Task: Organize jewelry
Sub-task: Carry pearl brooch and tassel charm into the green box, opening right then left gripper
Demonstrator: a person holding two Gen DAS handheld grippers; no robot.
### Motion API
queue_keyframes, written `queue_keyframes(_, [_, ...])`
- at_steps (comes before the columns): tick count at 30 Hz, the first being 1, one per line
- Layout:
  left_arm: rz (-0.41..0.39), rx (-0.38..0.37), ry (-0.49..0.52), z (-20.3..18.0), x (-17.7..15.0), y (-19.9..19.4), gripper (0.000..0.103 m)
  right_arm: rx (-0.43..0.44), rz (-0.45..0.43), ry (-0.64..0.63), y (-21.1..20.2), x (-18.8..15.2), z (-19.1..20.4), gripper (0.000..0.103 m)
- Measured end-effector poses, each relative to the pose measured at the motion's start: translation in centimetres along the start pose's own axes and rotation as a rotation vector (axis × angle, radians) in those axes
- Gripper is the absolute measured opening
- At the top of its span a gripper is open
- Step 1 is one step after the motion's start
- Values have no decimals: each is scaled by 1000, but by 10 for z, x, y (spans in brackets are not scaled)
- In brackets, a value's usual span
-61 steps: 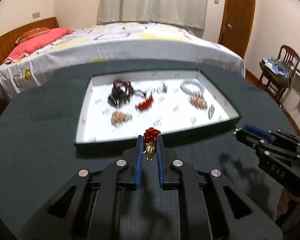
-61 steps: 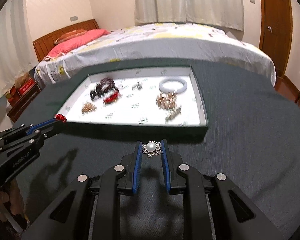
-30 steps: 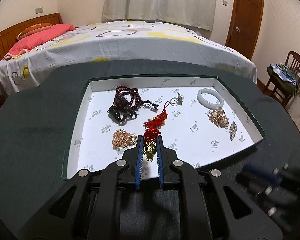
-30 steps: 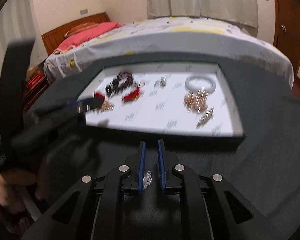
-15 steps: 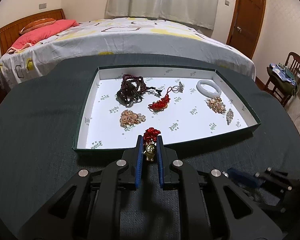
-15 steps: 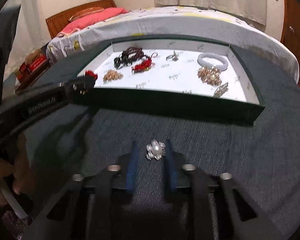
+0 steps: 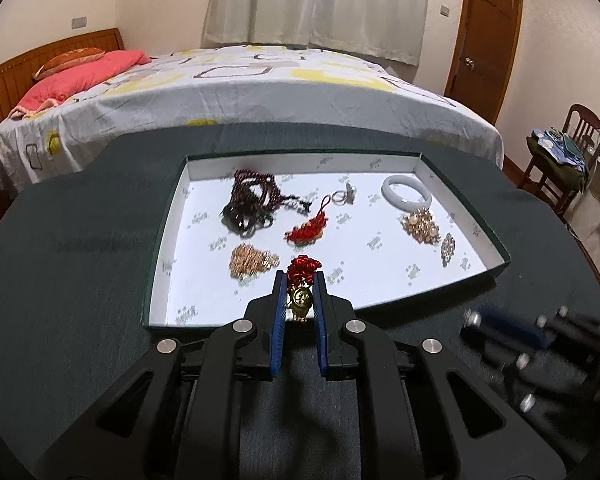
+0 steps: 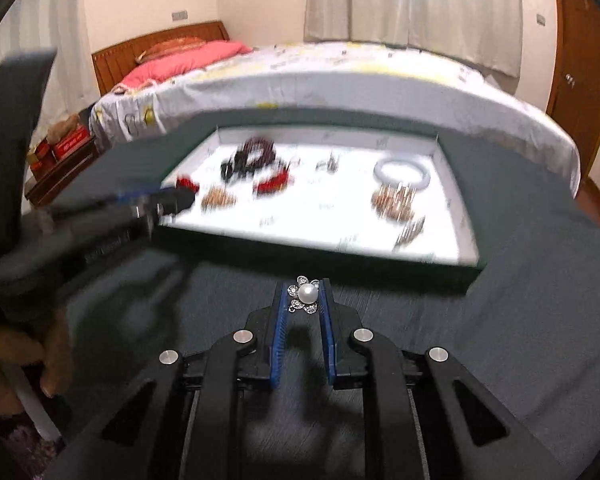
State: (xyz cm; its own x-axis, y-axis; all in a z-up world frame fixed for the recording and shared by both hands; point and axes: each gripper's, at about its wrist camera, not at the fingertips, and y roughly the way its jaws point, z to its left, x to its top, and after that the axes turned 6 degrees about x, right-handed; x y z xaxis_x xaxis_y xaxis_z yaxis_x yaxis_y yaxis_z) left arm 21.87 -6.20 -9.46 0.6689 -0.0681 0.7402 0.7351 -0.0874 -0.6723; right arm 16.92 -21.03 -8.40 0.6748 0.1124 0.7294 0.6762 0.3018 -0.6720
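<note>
Jewelry mostly gathered in white-lined tray (image 7: 462,204) on dark tabletop (image 7: 80,264): dark bead strand (image 7: 250,202), pale bangle (image 7: 406,197), red knot tassel (image 7: 310,230), gold clusters (image 7: 252,260), small brooches. Two pieces not yet in. Left gripper (image 7: 300,280) clamped on gold charm with red knot (image 7: 301,288), poised just over near edge of tray. Right gripper (image 8: 305,290) clamped on pearl flower brooch (image 8: 306,294), above tabletop, short of tray's near wall. Carrying step, judged: both pieces in transit toward tray. Next: advance over bare white lining, lower gently, part tongs, avoid snagging tassel cord or landing on pieces already laid.
</note>
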Motion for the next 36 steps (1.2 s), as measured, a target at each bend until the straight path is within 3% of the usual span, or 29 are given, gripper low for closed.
queue_keyframes(6, [7,0,16,-7,9,18,13,-16,-13,13,27,29,-19,16])
queue_keyframes(13, [38,18,24,-10,10,44,13,-33,34,27,66,35,-31,16])
queue_keyframes(32, [111,38,-3,-1,5,73,13,-40,71,52,86,34,-41,17])
queue_keyframes(34, [113,40,-9,0,5,74,14,-39,69,60,85,34,-42,20])
queue_keyframes(36, [115,41,-11,0,6,74,15,-32,63,65,84,34,-43,33])
